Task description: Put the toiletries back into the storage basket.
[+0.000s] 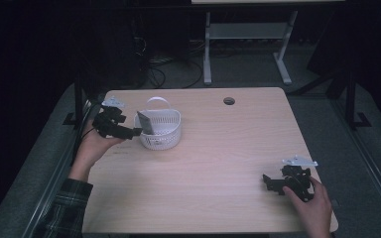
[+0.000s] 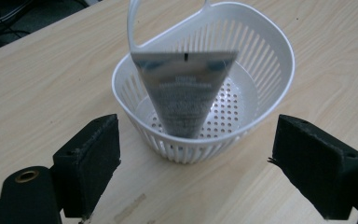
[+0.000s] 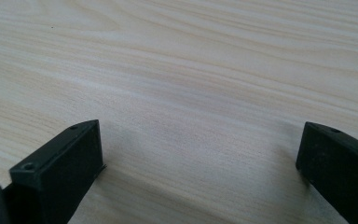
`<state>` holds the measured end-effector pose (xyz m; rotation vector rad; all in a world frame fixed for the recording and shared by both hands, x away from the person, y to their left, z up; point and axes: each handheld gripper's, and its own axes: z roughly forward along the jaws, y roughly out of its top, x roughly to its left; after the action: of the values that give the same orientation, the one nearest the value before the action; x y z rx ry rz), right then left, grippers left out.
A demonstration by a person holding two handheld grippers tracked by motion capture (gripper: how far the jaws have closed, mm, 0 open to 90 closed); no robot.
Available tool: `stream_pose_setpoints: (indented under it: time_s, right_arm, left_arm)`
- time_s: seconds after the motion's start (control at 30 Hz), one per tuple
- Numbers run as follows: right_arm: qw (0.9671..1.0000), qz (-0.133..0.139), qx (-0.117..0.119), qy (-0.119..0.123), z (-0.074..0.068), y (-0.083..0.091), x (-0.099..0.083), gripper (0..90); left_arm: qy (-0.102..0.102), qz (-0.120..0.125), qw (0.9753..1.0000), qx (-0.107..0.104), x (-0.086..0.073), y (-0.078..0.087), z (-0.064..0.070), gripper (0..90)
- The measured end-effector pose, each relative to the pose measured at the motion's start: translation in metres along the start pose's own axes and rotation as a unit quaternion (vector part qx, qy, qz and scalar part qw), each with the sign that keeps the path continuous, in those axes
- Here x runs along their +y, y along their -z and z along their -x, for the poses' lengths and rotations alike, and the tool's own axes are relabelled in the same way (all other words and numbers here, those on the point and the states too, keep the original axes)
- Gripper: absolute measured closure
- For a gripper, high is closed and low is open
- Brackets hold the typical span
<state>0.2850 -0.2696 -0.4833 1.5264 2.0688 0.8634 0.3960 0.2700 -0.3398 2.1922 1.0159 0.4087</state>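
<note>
Where dark floor surrounds it, wooden table (image 1: 218,148) stands

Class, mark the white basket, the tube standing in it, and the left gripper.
white basket (image 2: 279,70), left gripper view, on its slotted right wall.
tube (image 2: 186,93), left gripper view, on its printed face.
left gripper (image 1: 138,131), high view, between its fingertips.

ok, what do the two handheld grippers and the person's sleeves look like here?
Both grippers, left and right, are black, each with a grey three-cornered plate on top. Their fingers are blocky black pads with small screw holes. A dark plaid sleeve covers the left forearm; no sleeve is visible at the right hand.
</note>
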Motion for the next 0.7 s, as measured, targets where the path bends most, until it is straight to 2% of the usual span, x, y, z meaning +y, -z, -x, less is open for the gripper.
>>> stream_pose_setpoints:
  time_s: [0.1, 0.33, 0.4, 0.7]
  right_arm:
    - [1.0000, 0.000, 0.000, 0.000, 0.000, 0.000, 0.000, 0.0]
    - [1.0000, 0.000, 0.001, 0.000, 0.000, 0.000, 0.000, 0.0]
    - [1.0000, 0.000, 0.000, 0.000, 0.000, 0.000, 0.000, 0.0]
    - [1.0000, 0.000, 0.000, 0.000, 0.000, 0.000, 0.000, 0.0]
  left_arm:
    - [0.001, 0.007, 1.0000, 0.003, -0.011, 0.004, 0.005, 14.4]
    - [0.000, 0.016, 0.9998, 0.007, -0.026, 0.010, 0.012, 14.5]
    - [-0.006, 0.016, 0.9997, 0.015, -0.037, 0.010, 0.018, 14.5]
    - [-0.009, 0.027, 0.9994, 0.018, -0.066, 0.008, 0.030, 14.6]
